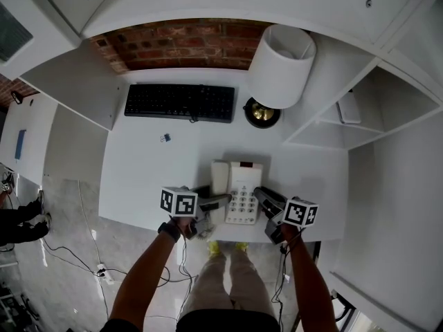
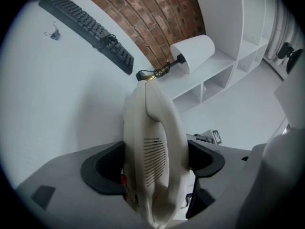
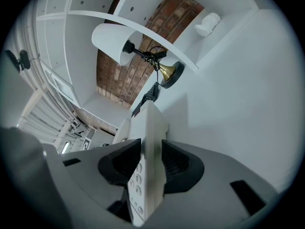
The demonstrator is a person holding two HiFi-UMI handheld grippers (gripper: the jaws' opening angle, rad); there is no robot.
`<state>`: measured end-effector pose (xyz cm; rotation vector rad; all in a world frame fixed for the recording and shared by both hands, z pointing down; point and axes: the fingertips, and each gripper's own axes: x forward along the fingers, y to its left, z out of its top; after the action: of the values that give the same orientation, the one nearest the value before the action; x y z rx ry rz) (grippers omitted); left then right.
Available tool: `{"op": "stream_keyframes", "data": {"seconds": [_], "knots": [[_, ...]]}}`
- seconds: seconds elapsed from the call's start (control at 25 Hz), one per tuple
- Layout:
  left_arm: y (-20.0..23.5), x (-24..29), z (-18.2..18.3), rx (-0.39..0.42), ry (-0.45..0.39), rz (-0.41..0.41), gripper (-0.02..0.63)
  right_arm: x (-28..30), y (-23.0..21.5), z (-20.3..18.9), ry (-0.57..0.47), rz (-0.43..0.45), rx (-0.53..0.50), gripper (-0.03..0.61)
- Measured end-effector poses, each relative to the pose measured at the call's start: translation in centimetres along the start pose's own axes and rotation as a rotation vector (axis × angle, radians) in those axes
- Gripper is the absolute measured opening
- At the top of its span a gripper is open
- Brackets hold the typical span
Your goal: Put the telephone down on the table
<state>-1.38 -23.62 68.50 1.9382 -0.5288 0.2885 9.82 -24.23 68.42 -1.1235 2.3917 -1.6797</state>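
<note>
The white telephone base with its keypad is near the table's front edge. Its cream handset lies along the base's left side. My left gripper comes in from the left and is shut on the handset, which fills the gap between the black pads. My right gripper is shut on the base's right edge, with the keypad buttons showing between the pads. Whether the base rests on the tabletop or hangs just above it, I cannot tell.
A black keyboard lies at the back of the table, with a small binder clip in front of it. A lamp with a white shade and brass base stands back right. White shelves close off the right side.
</note>
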Motion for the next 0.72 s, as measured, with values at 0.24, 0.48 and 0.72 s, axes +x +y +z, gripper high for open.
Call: {"op": "stream_keyframes", "data": {"seconds": [0.24,0.48,0.72], "knots": [[0.23,0.02,-0.12,-0.001,0.040,0.044,0.416,-0.07,-0.06,0.03,0.000,-0.003,-0.008,0.132],[0.48,-0.31,-0.12,-0.008,0.014,0.090,0.417,-0.01,-0.03,0.00,-0.002,-0.002,-0.009,0.132],[0.56,-0.80,-0.22,-0.025,-0.032,0.089,0.422,0.00,-0.02,-0.08,-0.001,-0.004,-0.007,0.133]]}}
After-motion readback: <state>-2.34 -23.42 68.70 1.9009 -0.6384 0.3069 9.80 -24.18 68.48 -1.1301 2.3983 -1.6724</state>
